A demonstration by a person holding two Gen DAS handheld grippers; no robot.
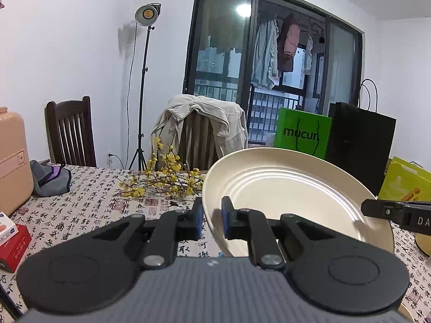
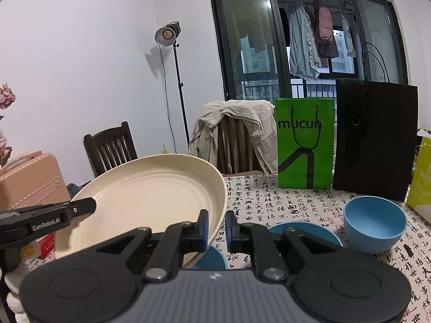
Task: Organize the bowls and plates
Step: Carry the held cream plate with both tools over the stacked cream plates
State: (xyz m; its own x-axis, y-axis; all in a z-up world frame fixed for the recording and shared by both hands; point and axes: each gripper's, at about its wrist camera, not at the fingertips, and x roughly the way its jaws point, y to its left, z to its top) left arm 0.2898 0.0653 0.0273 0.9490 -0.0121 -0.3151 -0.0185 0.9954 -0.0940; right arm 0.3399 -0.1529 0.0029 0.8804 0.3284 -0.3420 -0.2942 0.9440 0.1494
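Blue plate (image 2: 304, 230) half-hidden behind right tool (image 2: 216, 227)

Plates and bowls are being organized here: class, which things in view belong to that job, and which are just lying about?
Belongs:
cream plate, clamped by left gripper and right gripper
blue bowl
blue dish

Lying about:
green bag
black bag
yellow flowers
pink suitcase
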